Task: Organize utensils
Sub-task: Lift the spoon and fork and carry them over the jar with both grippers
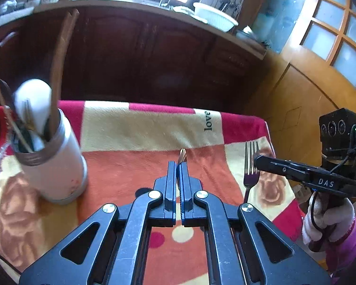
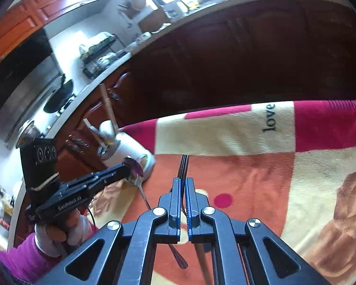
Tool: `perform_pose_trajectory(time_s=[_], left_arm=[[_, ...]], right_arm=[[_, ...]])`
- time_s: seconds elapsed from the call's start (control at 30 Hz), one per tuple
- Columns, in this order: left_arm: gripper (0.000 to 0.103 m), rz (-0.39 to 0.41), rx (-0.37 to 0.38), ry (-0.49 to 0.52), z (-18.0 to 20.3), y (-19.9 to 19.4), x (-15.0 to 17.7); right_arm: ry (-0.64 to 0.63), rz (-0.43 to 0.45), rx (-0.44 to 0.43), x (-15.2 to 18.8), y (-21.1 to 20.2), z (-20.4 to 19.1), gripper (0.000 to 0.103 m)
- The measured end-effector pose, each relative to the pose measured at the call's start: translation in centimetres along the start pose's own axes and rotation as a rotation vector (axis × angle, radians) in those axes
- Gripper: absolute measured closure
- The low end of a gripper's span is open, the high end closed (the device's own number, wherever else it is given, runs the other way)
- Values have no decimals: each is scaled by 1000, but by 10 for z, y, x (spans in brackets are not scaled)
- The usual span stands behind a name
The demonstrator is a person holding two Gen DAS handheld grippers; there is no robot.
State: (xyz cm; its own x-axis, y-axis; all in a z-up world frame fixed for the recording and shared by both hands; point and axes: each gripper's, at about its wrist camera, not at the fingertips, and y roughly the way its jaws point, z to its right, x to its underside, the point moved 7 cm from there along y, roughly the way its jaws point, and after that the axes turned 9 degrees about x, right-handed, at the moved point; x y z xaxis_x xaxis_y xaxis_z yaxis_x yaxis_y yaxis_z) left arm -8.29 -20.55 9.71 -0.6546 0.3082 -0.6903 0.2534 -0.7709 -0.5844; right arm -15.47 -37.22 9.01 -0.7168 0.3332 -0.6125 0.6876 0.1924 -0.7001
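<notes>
**A:** Which piece goes into the holder first, do you think?

**B:** The spoon (image 2: 135, 171), by my reading. The left claw (image 1: 177, 166) is clamped shut on it, bowl end up, with the handle hanging down below the jaws. The right claw (image 2: 183, 182) is likewise closed on the fork (image 1: 250, 163), tines pointing up and away, handle trailing down toward the blanket (image 1: 140, 128) that covers the tabletop.

**A:** And the holder itself?

**B:** The white utensil holder (image 1: 57, 163) stands near the far left corner of the tabletop, already holding a white ladle-like piece and some wooden sticks. From the left claw it lies ahead and to the left, fairly near. From the right claw it is further, off past the left claw, so the left hand is the nearer one.

**A:** So what does the drop turn on?

**B:** The long axis. Both utensils are held roughly upright, which suits a tall, narrow mouth. The spoon needs to travel left and over the rim, handle first, then go down between the things already inside.

**A:** Any risk?

**B:** The holder is crowded and the view of its mouth is blurred, so I cannot say for sure how much free room is left. The handle might catch on the sticks or tip the holder, which seems to lean a little in the left wrist view, though that may be lens distortion.

**A:** And the fork?

**B:** It is over the right side of the tabletop, well apart from the holder, and probably follows after.
</notes>
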Motion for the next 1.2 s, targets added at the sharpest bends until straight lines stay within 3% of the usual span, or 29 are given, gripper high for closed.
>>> perform_pose_trajectory(time_s=[0.2, 0.57, 0.83, 1.0, 1.2], left_arm=[[102, 57, -15, -6, 1, -36, -5], [102, 203, -99, -37, -30, -114, -48], [102, 303, -277, -26, -76, -158, -92], [102, 319, -391, 12, -102, -158, -105], [102, 339, -474, 55, -125, -151, -118]], right_arm=[[-48, 39, -22, -4, -21, -27, 102], [-137, 134, -120, -54, -40, -96, 102], [-204, 206, -218, -115, -39, -171, 102], [-240, 238, -255, -145, -28, -213, 102], [-256, 204, -293, -159, 13, -249, 102]])
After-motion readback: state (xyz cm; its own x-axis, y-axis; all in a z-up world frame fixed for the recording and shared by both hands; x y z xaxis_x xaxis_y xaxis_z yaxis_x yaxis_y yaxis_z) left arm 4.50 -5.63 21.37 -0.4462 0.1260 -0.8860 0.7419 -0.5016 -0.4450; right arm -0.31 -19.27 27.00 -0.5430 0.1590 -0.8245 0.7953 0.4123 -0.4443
